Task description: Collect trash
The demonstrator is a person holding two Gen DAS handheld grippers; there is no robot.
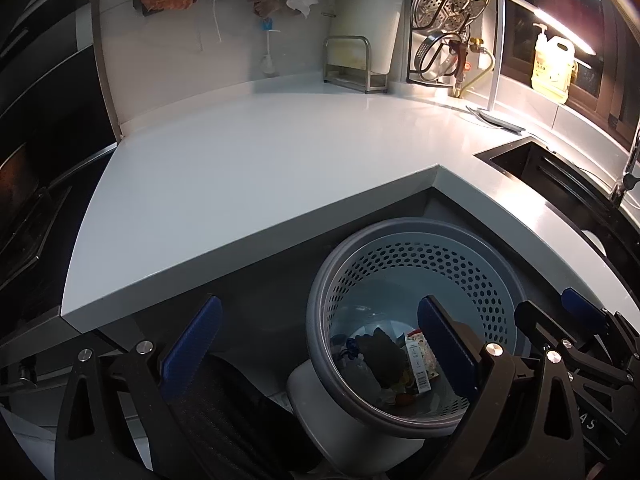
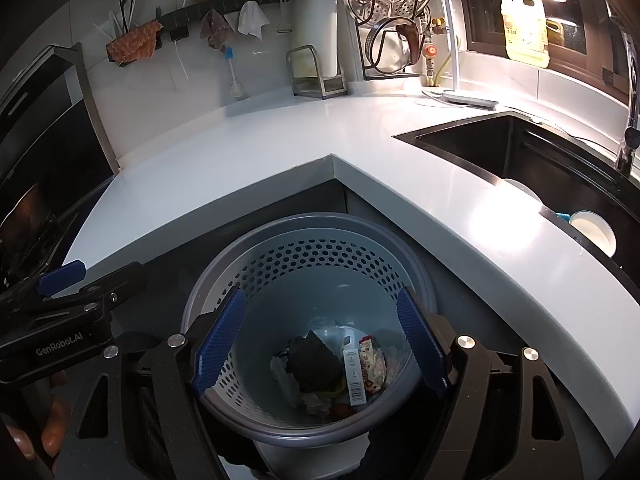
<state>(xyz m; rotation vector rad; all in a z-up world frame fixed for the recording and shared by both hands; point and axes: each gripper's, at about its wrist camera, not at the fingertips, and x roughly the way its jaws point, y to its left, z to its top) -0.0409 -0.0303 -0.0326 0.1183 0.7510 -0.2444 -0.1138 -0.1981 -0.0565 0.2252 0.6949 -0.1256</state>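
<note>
both tongs wide, nothing held: left gripper [image 1: 320, 344], right gripper [image 2: 320, 344]. trash [image 2: 332, 372] lies in grey perforated plastic bin [image 2: 304, 256] below white countertop [image 2: 240, 152]. advice: lift clear of rim before turning away.

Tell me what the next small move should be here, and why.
Probably lift both grippers away from the bin and look along the counter for more rubbish. The left gripper and right gripper both stand open with nothing between the fingers, the trash already lies at the bin's bottom, and the counter stretch in view shows no loose litter.
</note>
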